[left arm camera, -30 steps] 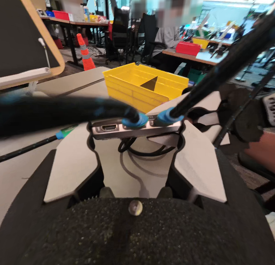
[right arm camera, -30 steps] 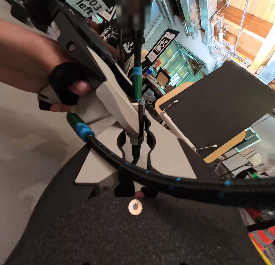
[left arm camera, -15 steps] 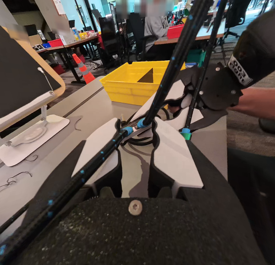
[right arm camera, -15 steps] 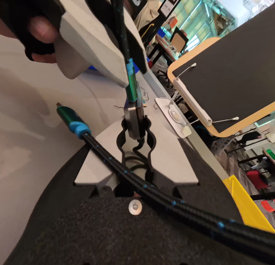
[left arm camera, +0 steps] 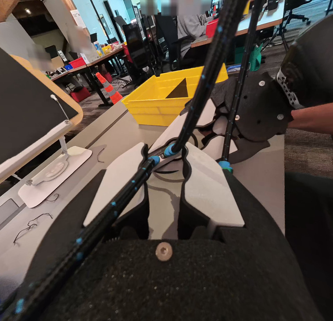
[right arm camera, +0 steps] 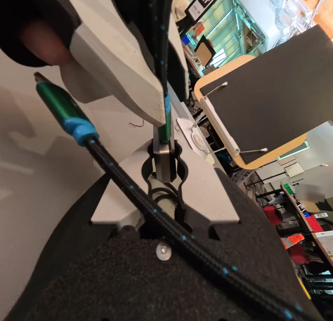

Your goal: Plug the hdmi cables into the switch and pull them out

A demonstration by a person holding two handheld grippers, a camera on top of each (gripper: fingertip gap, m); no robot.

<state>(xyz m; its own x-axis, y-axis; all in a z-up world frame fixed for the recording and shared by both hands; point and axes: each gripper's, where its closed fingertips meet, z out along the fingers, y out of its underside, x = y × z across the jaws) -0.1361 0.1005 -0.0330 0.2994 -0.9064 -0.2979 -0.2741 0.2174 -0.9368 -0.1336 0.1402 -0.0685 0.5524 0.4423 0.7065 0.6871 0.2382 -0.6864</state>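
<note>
- On my far left, a black board on a white stand [left arm camera: 54, 173] is sitting on the grey table [left arm camera: 115, 130], well apart from the work.
- My left gripper [left arm camera: 164, 154] is closing its pale fingers [left arm camera: 124, 179] most of the way — I'm seeing them narrowed around the plugs at the switch [left arm camera: 162, 156], touching the blue-collared connectors, though I cannot tell which one they are actually pinching.
- Two braided HDMI cables [left arm camera: 201, 89] are sitting plugged into the switch, one running up and away, the other trailing back over my left finger.
- My right gripper [right arm camera: 164, 165] is clamping its fingers [right arm camera: 203, 191] narrowly on the grey switch body, holding it edge-on just above the table.
- A third cable with a green plug [right arm camera: 61, 103] is lying loose across my right gripper — unplugged, its tip pointing at the table.
- Behind, a yellow bin [left arm camera: 155, 110] is standing on the table; I'm making out only a dark triangular shape inside it.
</note>
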